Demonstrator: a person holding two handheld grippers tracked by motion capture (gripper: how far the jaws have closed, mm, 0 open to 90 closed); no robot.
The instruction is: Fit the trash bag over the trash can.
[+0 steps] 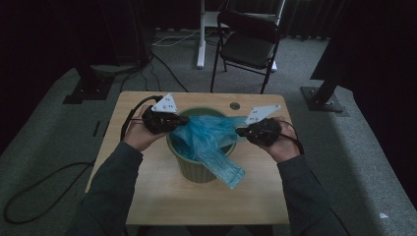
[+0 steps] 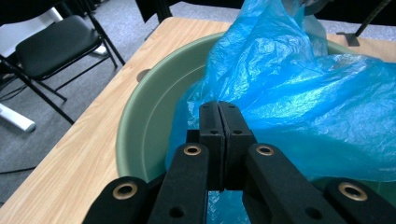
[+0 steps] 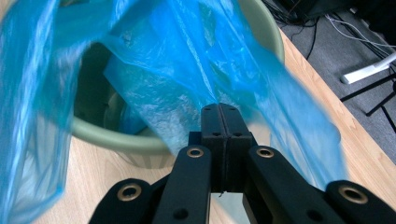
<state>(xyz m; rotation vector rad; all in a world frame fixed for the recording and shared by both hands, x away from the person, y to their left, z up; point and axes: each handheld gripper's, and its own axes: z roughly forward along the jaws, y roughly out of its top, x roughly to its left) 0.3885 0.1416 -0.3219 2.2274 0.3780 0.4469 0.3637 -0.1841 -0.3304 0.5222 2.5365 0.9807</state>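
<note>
A green round bin [image 1: 196,169] stands in the middle of the wooden table [image 1: 157,196]. A blue plastic bag [image 1: 209,135] lies stretched over its mouth, one end hanging down the front. My left gripper [image 1: 183,119] is shut on the bag's left edge above the bin's left rim. My right gripper [image 1: 239,131] is shut on the bag's right edge over the right rim. In the left gripper view the jaws [image 2: 219,112] pinch the blue film [image 2: 299,88] over the bin's inner wall [image 2: 149,116]. In the right gripper view the closed jaws [image 3: 219,114] hold the film [image 3: 187,60] above the rim [image 3: 116,140].
A black folding chair [image 1: 248,44] stands behind the table, with a white desk leg [image 1: 200,34] beside it. Cables run over the grey carpet at left. Black stand bases [image 1: 322,98] sit at both back corners. A small hole [image 1: 235,105] marks the tabletop's far side.
</note>
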